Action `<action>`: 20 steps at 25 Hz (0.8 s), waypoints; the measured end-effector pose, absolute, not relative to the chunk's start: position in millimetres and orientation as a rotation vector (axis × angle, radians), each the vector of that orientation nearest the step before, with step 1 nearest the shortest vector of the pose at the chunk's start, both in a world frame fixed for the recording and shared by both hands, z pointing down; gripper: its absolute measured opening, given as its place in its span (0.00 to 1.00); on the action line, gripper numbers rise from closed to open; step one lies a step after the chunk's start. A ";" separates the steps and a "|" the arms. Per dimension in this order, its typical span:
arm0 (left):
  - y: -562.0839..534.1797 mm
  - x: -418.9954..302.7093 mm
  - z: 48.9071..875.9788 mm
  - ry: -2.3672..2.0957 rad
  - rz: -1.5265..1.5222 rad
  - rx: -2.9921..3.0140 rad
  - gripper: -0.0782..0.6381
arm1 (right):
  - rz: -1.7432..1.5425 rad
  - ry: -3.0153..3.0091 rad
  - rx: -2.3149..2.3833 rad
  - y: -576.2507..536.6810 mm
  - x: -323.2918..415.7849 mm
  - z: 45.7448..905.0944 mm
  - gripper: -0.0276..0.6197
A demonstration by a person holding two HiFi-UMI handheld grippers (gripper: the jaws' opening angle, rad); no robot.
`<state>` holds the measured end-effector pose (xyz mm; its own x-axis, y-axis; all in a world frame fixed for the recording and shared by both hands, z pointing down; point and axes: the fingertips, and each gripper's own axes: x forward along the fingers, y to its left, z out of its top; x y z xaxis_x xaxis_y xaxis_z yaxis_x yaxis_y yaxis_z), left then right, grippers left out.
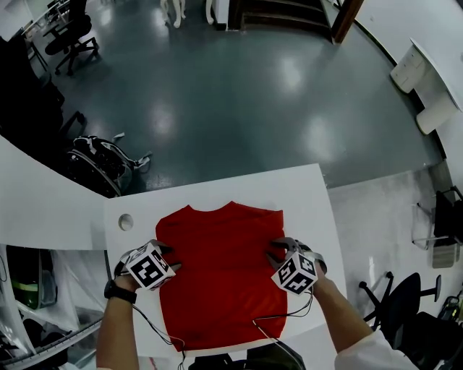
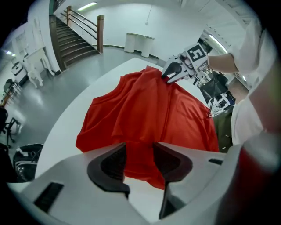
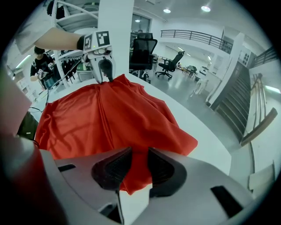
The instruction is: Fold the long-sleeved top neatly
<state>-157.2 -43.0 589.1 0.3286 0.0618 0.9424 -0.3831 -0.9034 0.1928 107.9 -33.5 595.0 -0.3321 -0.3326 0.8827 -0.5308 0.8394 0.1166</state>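
Red top (image 1: 221, 289) lies spread on the white worktop (image 1: 307, 191), hem nearest the person and neckline farthest. Its outline is roughly rectangular, with both side edges running nearly straight.

At the top's hem, thin black cables (image 1: 155, 329) trail across the cloth and the worktop beside it.

At the top's left edge, about midway along, stands the left hand-held gripper (image 2: 139, 160). Its jaws are clamped on a fold of the red cloth, which fills the gap between the pads. Seen from the right gripper view, the cloth rises to a peak where these jaws pinch it. A black watch (image 1: 116, 291) sits on the wrist behind this gripper.

At the top's right edge, level with the left one, stands the right hand-held gripper (image 3: 139, 165). Its jaws are likewise closed on a fold of red cloth, and the left gripper view shows the edge drawn up to a point there.

Between the two grips the cloth sags and creases run lengthwise.

Left of the top's near shoulder, a round hole (image 1: 126, 222) is set in the worktop.

Beyond the neckline, a strip of bare worktop runs to the far edge.

Past that lies a glossy grey floor (image 1: 217, 94). Well beyond the top, to the left, stands a black chair (image 1: 72, 40); straight beyond are dark stairs (image 1: 278, 13).
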 end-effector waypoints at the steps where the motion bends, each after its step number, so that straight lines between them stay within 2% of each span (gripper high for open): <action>1: -45.9 -160.7 590.8 -0.296 1.610 2.209 0.38 | 0.228 -1.953 0.636 -33.7 108.1 594.9 0.24; 6: -41.0 -174.6 600.8 -0.240 1.741 2.177 0.45 | 0.189 -1.964 0.596 -31.5 109.1 596.2 0.24; 12: -36.3 -174.9 603.8 -0.279 1.691 2.204 0.49 | 0.189 -1.989 0.570 -30.2 109.0 595.1 0.25; 15: -30.9 -180.0 586.4 -0.353 1.624 2.273 0.50 | 0.204 -2.030 0.582 -25.7 116.7 577.3 0.33; 20: 61.7 -197.1 573.6 -0.245 1.746 2.370 0.50 | 0.053 -2.007 0.470 39.1 136.6 549.6 0.33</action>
